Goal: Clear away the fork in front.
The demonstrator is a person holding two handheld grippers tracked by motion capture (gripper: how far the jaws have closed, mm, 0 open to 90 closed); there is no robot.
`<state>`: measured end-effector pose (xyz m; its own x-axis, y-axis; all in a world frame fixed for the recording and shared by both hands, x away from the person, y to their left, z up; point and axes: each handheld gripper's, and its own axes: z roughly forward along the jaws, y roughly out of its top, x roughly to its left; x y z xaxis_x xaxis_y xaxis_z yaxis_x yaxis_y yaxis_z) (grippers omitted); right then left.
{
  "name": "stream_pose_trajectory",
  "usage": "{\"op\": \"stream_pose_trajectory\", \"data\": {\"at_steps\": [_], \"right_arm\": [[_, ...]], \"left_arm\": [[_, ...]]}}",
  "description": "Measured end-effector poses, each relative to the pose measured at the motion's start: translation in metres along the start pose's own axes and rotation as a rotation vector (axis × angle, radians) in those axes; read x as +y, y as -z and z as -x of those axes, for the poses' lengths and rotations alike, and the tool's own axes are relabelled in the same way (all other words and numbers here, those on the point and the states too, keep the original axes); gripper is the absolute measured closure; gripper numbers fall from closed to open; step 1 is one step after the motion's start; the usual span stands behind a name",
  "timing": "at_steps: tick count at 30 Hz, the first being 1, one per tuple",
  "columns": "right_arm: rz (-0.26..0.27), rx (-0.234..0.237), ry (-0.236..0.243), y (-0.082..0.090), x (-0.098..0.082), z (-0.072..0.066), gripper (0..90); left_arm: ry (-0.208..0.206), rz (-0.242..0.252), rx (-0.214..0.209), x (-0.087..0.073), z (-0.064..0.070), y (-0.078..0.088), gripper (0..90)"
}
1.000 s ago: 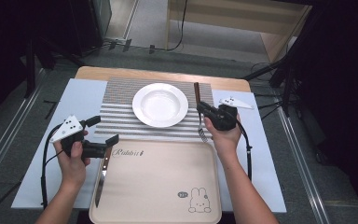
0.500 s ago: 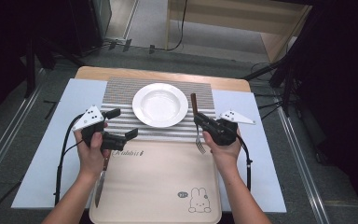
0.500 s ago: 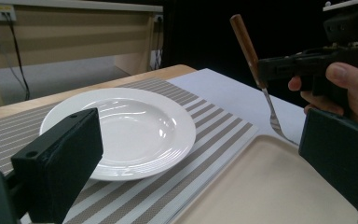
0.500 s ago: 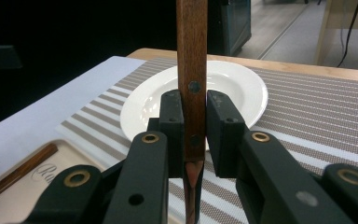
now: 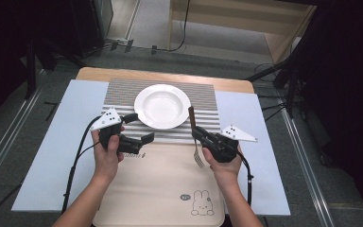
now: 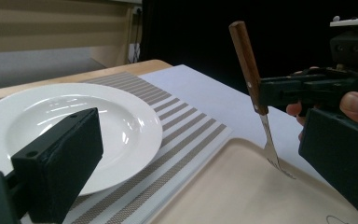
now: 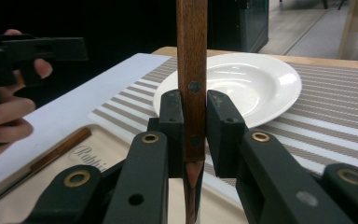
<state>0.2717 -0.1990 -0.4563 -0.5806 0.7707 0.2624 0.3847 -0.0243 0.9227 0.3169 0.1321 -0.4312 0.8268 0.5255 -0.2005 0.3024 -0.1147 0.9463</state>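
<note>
right gripper (image 7: 195, 135): clamped on fork (image 5: 194, 137) handle, tines hanging over tray (image 5: 170, 189) | left gripper (image 5: 139, 127): jaws apart, empty, beside plate (image 5: 162, 106) | risk: I judge thin handle could pivot or slip, tines catching tray rim

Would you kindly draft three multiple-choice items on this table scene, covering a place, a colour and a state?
1. Where does the plate sit?
A. on the striped mat
B. on the tray
C. on the floor

2. What colour is the fork handle?
A. white
B. brown wood
C. blue

3. How does the right gripper stand?
A. open and bare
B. shut on a spoon
C. shut on the fork

Key: 1 A, the stripes show all round the plate's rim; 2 B, the handle is brown with rivets; 3 C, both pads press the handle, tines hanging over the tray.
</note>
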Motion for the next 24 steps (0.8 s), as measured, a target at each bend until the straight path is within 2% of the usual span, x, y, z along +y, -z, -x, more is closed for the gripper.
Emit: {"op": "stream_pose_trajectory", "data": {"at_steps": [3,5,6,8,10,14,24], "right_arm": [[0.007,0.01,0.006,0.001,-0.004,-0.005,76.3],[0.001,0.016,0.017,0.001,-0.005,-0.007,76.3],[0.004,0.018,0.018,0.002,-0.006,-0.009,76.3],[0.008,0.025,0.016,0.002,-0.006,-0.011,76.3],[0.009,0.033,0.026,0.001,-0.008,-0.014,76.3],[0.007,0.046,0.038,0.0,-0.01,-0.02,76.3],[0.003,0.043,0.081,-0.005,-0.014,-0.033,76.3]], "left_arm": [[0.019,0.001,-0.004,0.0,0.004,-0.005,4.5],[0.058,0.0,-0.036,0.001,0.007,-0.01,4.7],[0.07,0.0,-0.035,0.002,0.009,-0.011,6.3],[0.074,0.001,-0.043,0.004,0.013,-0.015,13.1],[0.082,-0.014,-0.054,0.005,0.017,-0.02,13.7],[0.09,-0.031,-0.068,0.006,0.024,-0.029,23.4],[0.112,-0.045,-0.101,0.006,0.036,-0.046,42.5]]}}
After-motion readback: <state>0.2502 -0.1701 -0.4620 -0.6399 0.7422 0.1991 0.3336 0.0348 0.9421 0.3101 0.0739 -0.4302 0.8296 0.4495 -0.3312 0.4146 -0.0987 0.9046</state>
